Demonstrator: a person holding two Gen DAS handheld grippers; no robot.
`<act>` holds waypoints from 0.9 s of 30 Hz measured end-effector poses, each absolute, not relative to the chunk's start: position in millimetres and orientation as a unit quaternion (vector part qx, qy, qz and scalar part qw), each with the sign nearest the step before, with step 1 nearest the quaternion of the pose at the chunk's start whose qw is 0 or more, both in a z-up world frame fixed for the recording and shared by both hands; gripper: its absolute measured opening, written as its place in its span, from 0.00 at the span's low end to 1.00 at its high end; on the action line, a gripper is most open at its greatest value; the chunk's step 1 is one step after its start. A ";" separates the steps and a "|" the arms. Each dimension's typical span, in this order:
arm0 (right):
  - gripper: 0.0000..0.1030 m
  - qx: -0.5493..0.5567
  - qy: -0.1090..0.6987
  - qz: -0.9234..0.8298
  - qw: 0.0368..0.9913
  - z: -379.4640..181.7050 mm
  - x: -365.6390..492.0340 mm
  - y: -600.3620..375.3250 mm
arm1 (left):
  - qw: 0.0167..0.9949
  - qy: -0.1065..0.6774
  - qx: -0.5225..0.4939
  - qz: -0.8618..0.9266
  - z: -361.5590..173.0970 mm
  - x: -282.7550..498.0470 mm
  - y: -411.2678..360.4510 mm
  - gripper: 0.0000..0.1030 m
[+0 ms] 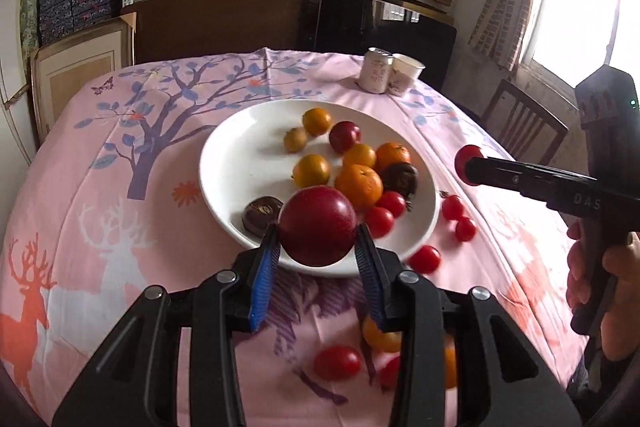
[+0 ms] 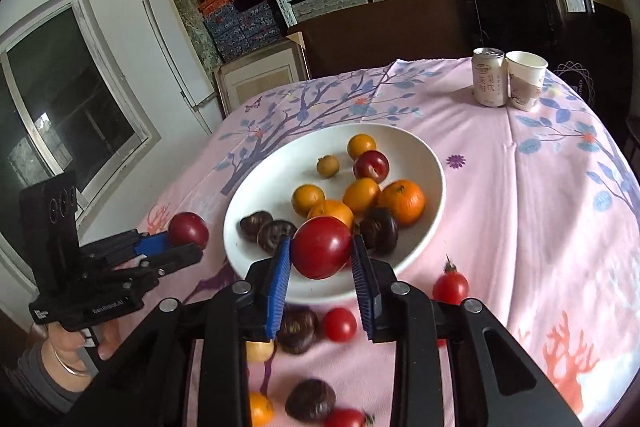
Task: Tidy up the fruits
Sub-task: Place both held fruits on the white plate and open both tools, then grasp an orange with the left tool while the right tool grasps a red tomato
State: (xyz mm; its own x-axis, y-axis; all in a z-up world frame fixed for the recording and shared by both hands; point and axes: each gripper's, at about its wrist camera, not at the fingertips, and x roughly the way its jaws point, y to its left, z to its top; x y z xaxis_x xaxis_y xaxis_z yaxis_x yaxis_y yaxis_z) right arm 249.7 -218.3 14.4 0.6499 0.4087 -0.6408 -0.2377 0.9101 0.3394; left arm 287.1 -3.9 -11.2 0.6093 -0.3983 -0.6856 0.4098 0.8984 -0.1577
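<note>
Currently, left gripper [image 1: 317, 242]: pinching dark red plum [image 1: 317, 225].
Right gripper [image 2: 321, 255]: pinching red tomato [image 2: 321, 247].
Plate [image 1: 240, 163]: directly ahead of both, bench centre.
Nearer: cannot tell.

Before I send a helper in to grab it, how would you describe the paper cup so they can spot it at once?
Start at the table under the pink tablecloth and look past the white plate of fruit to the far edge. Two small containers stand there, right up against each other. The paper cup is the right-hand one in the right wrist view: open-topped and tapering downward, unlike the straight-sided drink can with its metal lid.
</note>
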 end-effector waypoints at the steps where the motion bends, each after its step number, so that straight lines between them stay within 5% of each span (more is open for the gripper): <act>1: 0.30 0.116 0.381 0.178 0.900 13.1 265.4 -213.6 | 0.896 0.386 0.006 -0.218 -15.5 298.8 -4.9 0.37; 6: 0.31 0.124 0.395 0.167 0.895 -0.7 318.7 -195.4 | 0.892 0.410 -0.005 -0.191 -31.0 342.0 -6.7 0.37; 8: 0.39 0.131 0.395 0.158 0.895 -3.5 324.7 -194.8 | 0.891 0.414 -0.011 -0.185 -33.7 347.5 -4.5 0.41; 11: 0.43 0.140 0.381 0.157 0.901 0.0 310.4 -199.0 | 0.898 0.399 -0.019 -0.186 -26.9 337.8 1.9 0.57; 27: 0.55 0.182 0.349 0.121 0.911 -40.7 127.8 -276.0 | 0.860 0.380 0.134 -0.314 -47.6 136.5 -50.5 0.63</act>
State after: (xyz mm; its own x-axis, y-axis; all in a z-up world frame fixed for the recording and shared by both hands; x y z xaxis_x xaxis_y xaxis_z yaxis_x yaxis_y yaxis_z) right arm 127.8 -276.0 -40.7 0.7270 0.3479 -0.5919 -0.0935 0.9043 0.4165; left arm 136.5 -50.5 -47.6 0.5135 -0.4384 -0.7377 0.6417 0.7669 -0.0090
